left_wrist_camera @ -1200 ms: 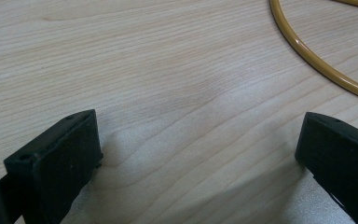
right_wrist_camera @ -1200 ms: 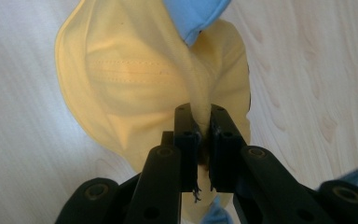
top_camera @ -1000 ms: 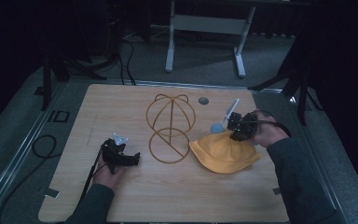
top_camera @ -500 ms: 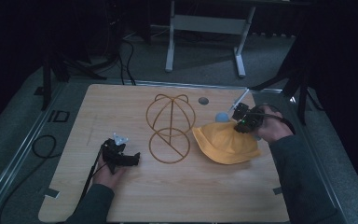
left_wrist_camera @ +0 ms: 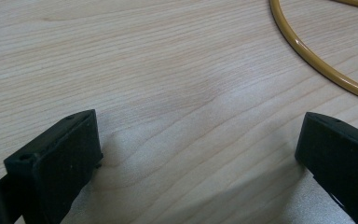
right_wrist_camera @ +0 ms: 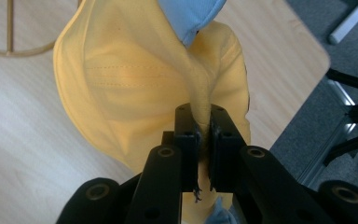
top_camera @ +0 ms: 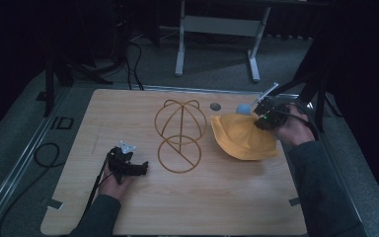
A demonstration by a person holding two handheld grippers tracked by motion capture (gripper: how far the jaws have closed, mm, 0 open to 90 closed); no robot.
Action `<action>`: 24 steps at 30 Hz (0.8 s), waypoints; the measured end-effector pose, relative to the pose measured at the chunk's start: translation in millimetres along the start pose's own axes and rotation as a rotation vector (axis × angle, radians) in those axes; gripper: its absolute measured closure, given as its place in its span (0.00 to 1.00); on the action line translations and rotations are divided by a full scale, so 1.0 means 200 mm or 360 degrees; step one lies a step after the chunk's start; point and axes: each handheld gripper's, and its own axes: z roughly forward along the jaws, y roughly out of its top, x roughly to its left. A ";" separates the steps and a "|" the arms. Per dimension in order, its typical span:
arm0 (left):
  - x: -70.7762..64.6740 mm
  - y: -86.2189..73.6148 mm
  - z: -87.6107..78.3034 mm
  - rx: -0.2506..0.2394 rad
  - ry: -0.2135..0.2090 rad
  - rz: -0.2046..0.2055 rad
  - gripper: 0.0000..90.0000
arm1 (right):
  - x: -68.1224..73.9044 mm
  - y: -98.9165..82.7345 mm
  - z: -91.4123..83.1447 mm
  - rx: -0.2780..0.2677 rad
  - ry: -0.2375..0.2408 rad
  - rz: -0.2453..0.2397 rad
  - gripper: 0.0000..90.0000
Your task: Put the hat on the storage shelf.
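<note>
The soft yellow fabric hat with a pale blue lining hangs pinched by a fold of its rim between the jaws of the right gripper, which are clamped hard on the cloth. In the high view the hat sags from that gripper, its lower brim on or just above the light wooden table. Beyond the hat, away from the gripper, stands the gold wire hat stand with a domed cage over a ring base, bare. So the hat is grasped and partly lifted; carrying it across and seating it on the dome seems to be what remains. The left gripper rests on the table near the ring base, jaws wide apart and holding nothing.
</note>
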 end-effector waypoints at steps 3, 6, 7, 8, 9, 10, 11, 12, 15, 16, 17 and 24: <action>0.00 0.00 0.00 0.0000 0.0000 0.0000 0.00 | -0.02 0.01 -0.02 -0.0034 -0.0013 0.0030 0.93; 0.00 0.00 0.00 -0.0001 0.0000 0.0000 0.00 | -0.03 0.01 -0.04 -0.0052 -0.0015 0.0045 0.94; 0.00 0.00 0.00 -0.0001 -0.0001 -0.0001 0.00 | -0.04 0.02 -0.05 -0.0066 -0.0019 0.0062 0.94; 0.00 0.00 0.00 -0.0001 0.0000 -0.0001 0.00 | -0.05 0.02 -0.05 -0.0072 -0.0023 0.0070 0.94; 0.00 0.00 0.00 -0.0001 0.0000 -0.0001 0.00 | -0.05 0.02 -0.06 -0.0080 -0.0026 0.0070 0.94; 0.00 0.00 0.00 -0.0001 0.0000 -0.0001 0.00 | -0.06 0.02 -0.06 -0.0085 -0.0029 0.0075 0.94; 0.00 0.00 0.00 -0.0001 0.0000 -0.0001 0.00 | -0.06 0.02 -0.07 -0.0095 -0.0031 0.0081 0.93; 0.00 0.00 0.00 -0.0001 0.0000 -0.0001 0.00 | -0.06 0.02 -0.07 -0.0107 -0.0032 0.0086 0.94; 0.00 0.00 0.00 -0.0001 0.0000 -0.0001 0.00 | -0.07 0.02 -0.09 -0.0141 -0.0028 0.0093 0.94; 0.00 0.00 0.00 -0.0001 0.0000 -0.0001 0.00 | -0.08 0.02 -0.10 -0.0149 -0.0027 0.0093 0.94; 0.00 0.00 0.00 -0.0001 0.0000 -0.0001 0.00 | -0.08 0.03 -0.11 -0.0159 -0.0023 0.0095 0.94; 0.00 0.00 0.00 -0.0001 0.0000 -0.0001 0.00 | -0.09 0.04 -0.16 -0.0213 -0.0011 0.0088 0.93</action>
